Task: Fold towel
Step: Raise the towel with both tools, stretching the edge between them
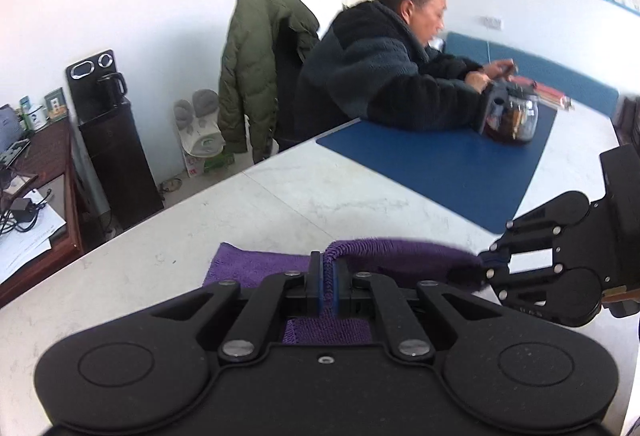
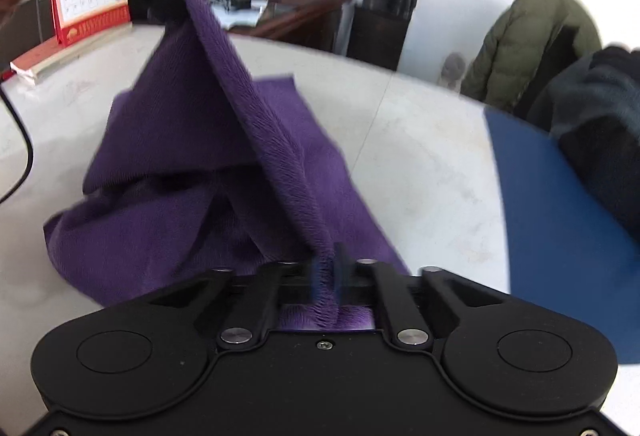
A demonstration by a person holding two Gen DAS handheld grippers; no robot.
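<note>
A purple towel point(image 2: 192, 171) lies partly on the white table point(image 2: 420, 155), with one edge lifted off it. My left gripper point(image 1: 328, 276) is shut on that edge, and the cloth is pinched between its blue pads. In the right wrist view the left gripper point(image 2: 160, 1) hangs at the upper left, holding its corner up high. My right gripper point(image 2: 328, 276) is shut on the other corner of the same edge, lower down. The lifted edge point(image 1: 400, 256) stretches taut from the left gripper to the right gripper point(image 1: 486, 270).
A blue mat point(image 1: 440, 171) covers the far right of the table. A person in a dark fleece jacket point(image 1: 384, 75) sits there, handling a glass teapot point(image 1: 512, 115). A green coat point(image 1: 256, 67) hangs over a chair. A desk point(image 2: 288, 11) and a red calendar point(image 2: 88, 11) stand behind.
</note>
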